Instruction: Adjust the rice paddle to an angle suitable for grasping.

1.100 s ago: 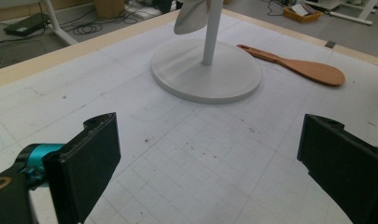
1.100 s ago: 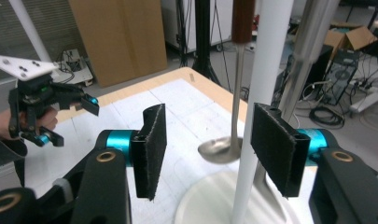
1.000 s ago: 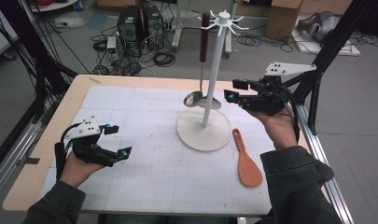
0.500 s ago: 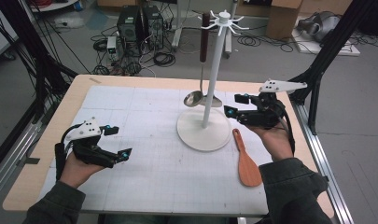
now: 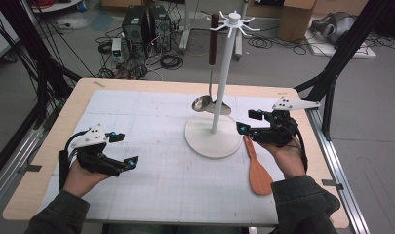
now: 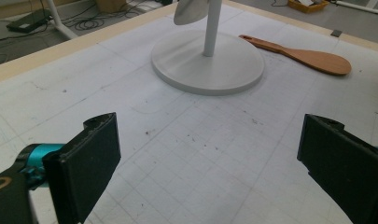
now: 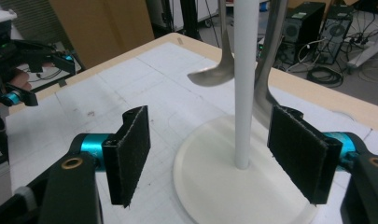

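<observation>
A white hook stand (image 5: 223,73) rises from a round base (image 5: 205,141) at mid-table. A metal ladle (image 5: 202,102) with a dark handle hangs from it, its bowl low beside the pole. A wooden spatula (image 5: 258,170) lies flat right of the base. My right gripper (image 5: 248,121) hovers low at the base's right edge, above the spatula's handle end. It is open and its jaws have just been opening, with nothing between the pads. In the right gripper view the pole (image 7: 245,84) and ladle bowl (image 7: 214,74) stand beyond the right gripper (image 7: 214,158). My left gripper (image 5: 125,148) rests open at the front left.
The left gripper view looks between the left gripper's (image 6: 205,172) wide pads at the base (image 6: 207,70) and the spatula (image 6: 312,58). A second metal piece (image 7: 266,93) hangs just behind the pole. A gridded mat (image 5: 156,185) covers the wooden table. Computers and cables lie on the floor behind.
My right gripper has come down from beside the pole to just above the spatula's handle, and its jaws stand wider. The left gripper has stayed put.
</observation>
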`<state>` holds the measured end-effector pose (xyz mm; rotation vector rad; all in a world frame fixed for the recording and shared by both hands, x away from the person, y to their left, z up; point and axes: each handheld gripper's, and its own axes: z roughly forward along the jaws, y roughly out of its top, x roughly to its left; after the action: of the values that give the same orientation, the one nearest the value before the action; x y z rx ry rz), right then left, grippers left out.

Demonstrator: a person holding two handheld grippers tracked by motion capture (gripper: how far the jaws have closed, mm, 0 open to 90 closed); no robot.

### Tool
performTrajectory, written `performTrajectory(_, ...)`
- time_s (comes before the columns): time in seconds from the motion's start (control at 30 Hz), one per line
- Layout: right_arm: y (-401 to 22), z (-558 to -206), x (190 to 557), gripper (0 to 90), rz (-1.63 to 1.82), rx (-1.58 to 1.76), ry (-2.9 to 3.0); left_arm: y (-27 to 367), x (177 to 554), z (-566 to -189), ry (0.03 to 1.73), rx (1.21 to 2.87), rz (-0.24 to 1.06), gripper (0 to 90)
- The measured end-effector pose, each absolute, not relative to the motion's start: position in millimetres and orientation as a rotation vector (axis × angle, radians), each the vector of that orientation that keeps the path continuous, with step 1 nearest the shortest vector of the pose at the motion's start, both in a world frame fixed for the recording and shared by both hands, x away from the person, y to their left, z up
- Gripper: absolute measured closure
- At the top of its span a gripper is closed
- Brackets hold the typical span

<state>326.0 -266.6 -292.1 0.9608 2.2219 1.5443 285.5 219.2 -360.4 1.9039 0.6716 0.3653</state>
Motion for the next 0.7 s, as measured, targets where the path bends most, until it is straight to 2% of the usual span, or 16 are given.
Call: performTrajectory(0.7, -282, -331, 320, 26.3, 1.507, 1.065, 2.224, 222, 283, -367, 0.688, 1.898, 0.369, 6.5)
